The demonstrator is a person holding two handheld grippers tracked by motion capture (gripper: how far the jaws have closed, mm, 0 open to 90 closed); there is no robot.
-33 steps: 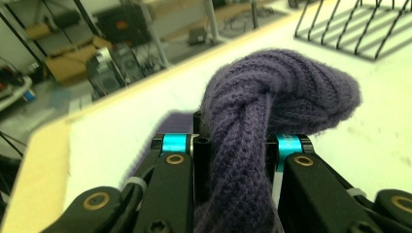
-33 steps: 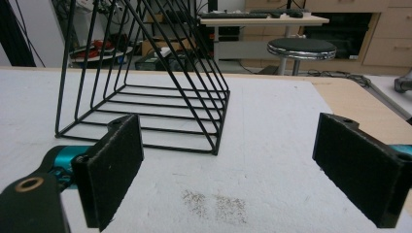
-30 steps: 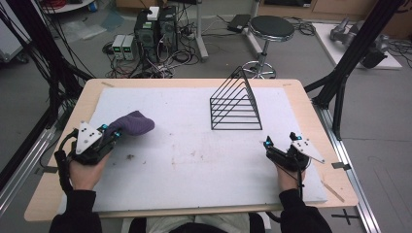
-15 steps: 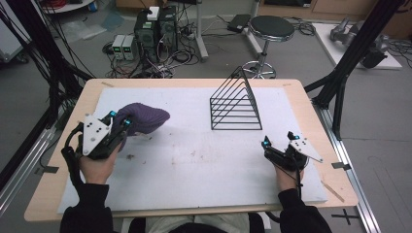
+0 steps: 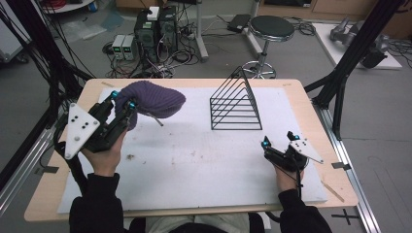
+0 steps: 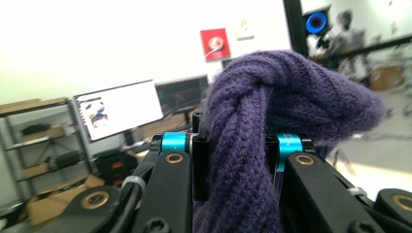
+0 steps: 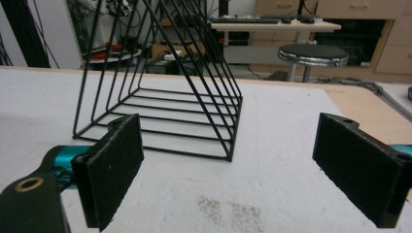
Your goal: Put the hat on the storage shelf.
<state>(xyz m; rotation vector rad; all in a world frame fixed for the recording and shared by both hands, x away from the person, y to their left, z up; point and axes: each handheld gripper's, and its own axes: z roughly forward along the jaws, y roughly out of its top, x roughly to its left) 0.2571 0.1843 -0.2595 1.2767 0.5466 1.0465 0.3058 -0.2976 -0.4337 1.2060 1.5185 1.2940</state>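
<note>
Progress: we have the hat (image 5: 154,98) gripped in left tongs (image 5: 122,103), off the counter (image 5: 204,160) | right tongs (image 5: 277,142) wide, empty | rack (image 5: 235,104) unused, placing left.

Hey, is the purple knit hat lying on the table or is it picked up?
Picked up: the left gripper is shut on the purple knit hat, which hangs above the white mat.

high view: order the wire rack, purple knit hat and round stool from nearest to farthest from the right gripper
From the right gripper:
1. wire rack, just beyond it, mid-table.
2. purple knit hat, across the table, clamped in the left gripper.
3. round stool, on the floor behind the table.
</note>
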